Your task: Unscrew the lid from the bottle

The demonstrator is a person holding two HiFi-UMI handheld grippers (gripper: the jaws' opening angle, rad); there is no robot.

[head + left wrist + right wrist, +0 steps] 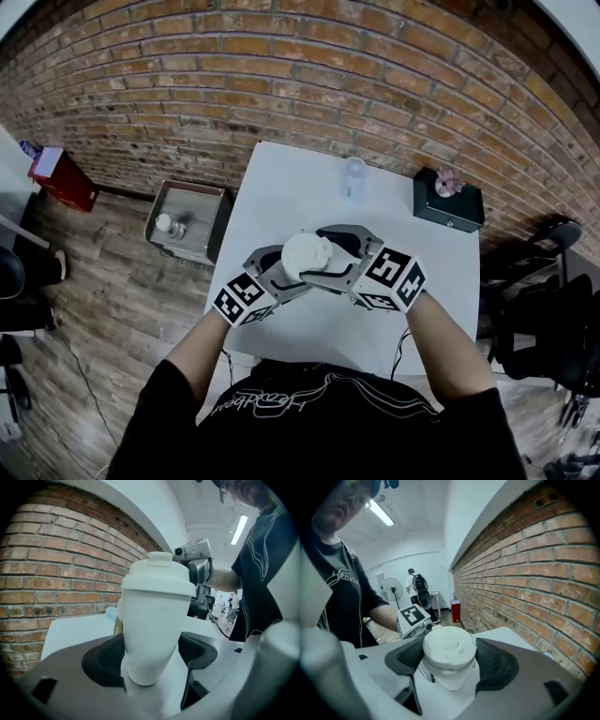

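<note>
White plastic bottle [152, 620] held off the bench, body pinched in left gripper [151, 660] jaws. Right gripper [450, 662] jaws clamp the round white lid [449, 645] end-on, bottle axis in line with it.

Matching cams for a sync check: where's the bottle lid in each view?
Head view: lid at centre, above the white table.
Left gripper view: lid upper centre, on top of the bottle.
Right gripper view: lid lower centre, seen top-on.
Shared landmark: brick wall, across the top in the head view, left in the left gripper view, right in the right gripper view.
</note>
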